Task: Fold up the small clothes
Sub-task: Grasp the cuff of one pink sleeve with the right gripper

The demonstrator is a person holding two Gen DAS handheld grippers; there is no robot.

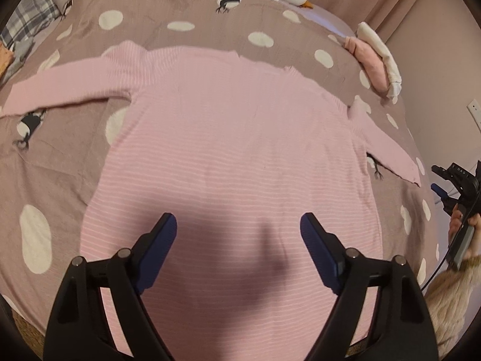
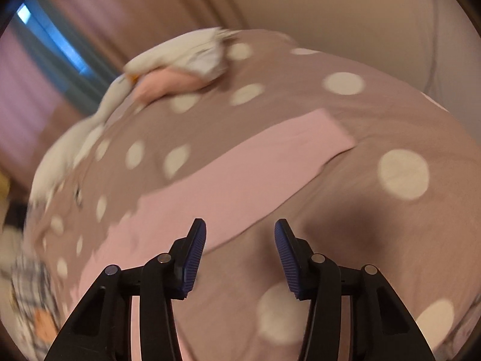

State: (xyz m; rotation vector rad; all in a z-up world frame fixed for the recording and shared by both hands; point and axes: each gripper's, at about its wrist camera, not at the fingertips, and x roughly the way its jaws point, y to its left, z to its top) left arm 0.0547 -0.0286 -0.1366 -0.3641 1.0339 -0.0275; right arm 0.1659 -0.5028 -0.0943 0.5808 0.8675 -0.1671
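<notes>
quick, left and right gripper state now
Left gripper: open, empty, above the pink striped knit sweater.
Right gripper: open, empty, near its sleeve.

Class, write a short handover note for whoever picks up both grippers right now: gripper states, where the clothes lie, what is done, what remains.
Left gripper: open, empty, above the hem of the pink striped top.
Right gripper: open, empty, near the top's right sleeve.
Top lies flat on the dotted bedspread, both sleeves spread out.
Done: a folded pile sits at the far right edge.
Left: fold sleeves in, then the body.
</notes>
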